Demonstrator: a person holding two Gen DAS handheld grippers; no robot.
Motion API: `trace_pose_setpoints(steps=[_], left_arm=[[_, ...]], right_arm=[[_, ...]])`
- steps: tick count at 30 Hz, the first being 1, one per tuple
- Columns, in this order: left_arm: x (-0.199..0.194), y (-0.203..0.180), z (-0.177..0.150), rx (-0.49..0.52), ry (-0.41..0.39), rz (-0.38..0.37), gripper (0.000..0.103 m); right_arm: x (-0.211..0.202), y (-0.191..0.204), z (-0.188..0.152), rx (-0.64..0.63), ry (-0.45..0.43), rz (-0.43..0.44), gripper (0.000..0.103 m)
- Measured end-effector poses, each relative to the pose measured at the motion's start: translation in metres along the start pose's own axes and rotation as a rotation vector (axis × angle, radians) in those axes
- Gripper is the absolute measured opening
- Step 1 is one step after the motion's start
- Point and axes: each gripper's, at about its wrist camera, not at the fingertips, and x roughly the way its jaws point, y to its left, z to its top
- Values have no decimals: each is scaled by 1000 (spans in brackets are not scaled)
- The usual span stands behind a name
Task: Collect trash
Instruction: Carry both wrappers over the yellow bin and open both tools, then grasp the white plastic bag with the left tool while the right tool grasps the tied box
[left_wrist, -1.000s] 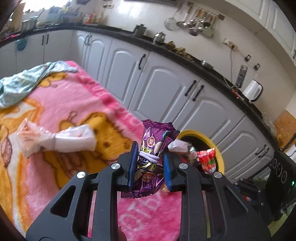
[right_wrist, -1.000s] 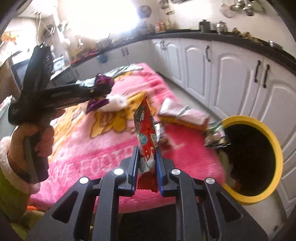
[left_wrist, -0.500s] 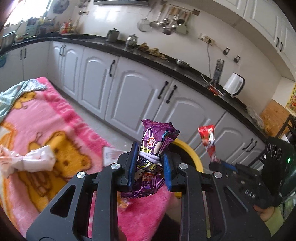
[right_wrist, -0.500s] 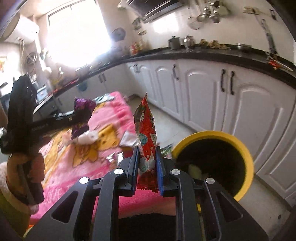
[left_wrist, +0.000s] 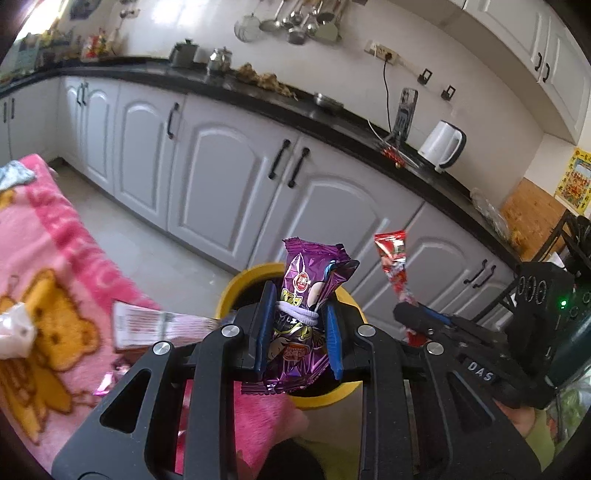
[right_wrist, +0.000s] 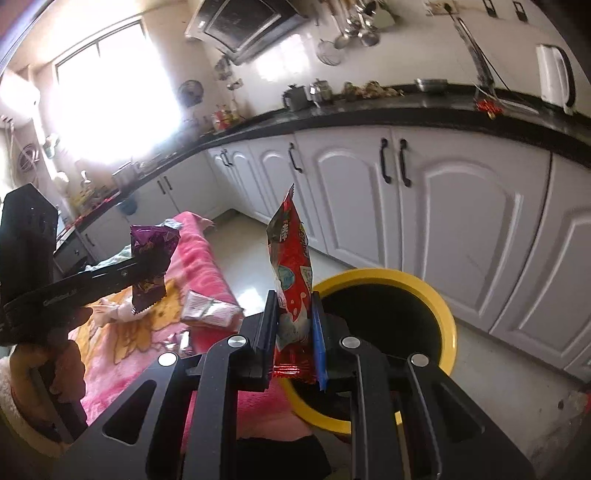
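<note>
**Two wrappers, one bin**

The left hand-held gripper (left_wrist: 299, 332) is clamped on a crinkly purple foil snack wrapper (left_wrist: 306, 302). The right hand-held gripper (right_wrist: 295, 332) is clamped on a long red plastic snack packet (right_wrist: 293, 273). The round yellow bin (right_wrist: 439, 306) sits at about 3 o'clock from the red packet. Each hand should probably hang right over the dark hole before letting go, so nothing lands on the pink fluffy bear blanket (left_wrist: 48, 266).

Open bin mouth (right_wrist: 448, 325) beside blanket (right_wrist: 207, 258)

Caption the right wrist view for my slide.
Right gripper holds a red wrapper beside the yellow bin.
</note>
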Motion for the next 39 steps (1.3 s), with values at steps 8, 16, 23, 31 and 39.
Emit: trace_pose_setpoints(steps=[8, 16, 23, 31, 39], left_arm=[[57, -7, -5, -24, 81, -32, 19], [83, -2, -12, -29, 112, 8, 62], [56, 20, -11, -63, 68, 42, 77], [1, 59, -8, -123, -21, 108, 86], [-51, 104, -17, -183, -83, 180, 89]], right_arm=[[30, -33, -12, 71, 62, -41, 21], [43, -65, -18, 161, 78, -77, 44], [42, -63, -19, 165, 80, -72, 49], [40, -27, -14, 99, 73, -23, 59], [39, 23, -12, -11, 76, 39, 65]])
